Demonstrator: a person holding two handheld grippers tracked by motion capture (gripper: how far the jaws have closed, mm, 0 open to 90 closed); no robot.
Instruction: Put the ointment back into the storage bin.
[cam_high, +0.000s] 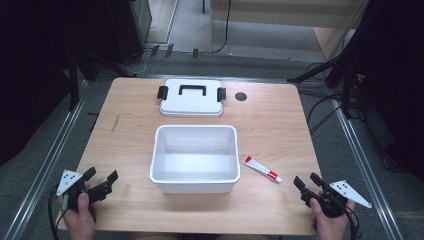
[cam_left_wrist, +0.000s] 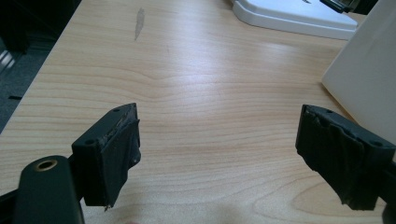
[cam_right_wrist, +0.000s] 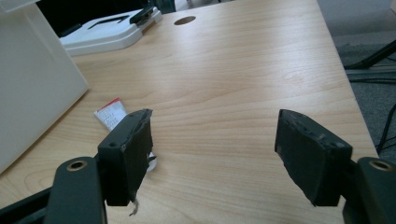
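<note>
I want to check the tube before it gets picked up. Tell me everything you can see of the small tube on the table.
The tube is small, flattened and white with red markings and a white cap at its near-right end. It lies flat and slanted on the wooden table, just right of the white bin and apart from it. Nothing touches it; the right hand-held gripper sits open nearby.

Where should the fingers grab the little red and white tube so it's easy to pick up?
Probably across the middle of the tube, coming straight down from above. It lies flat on the table, long and thin, slanting beside the white box, so fingers should close across its narrow width. The right gripper is nearest, open.
</note>
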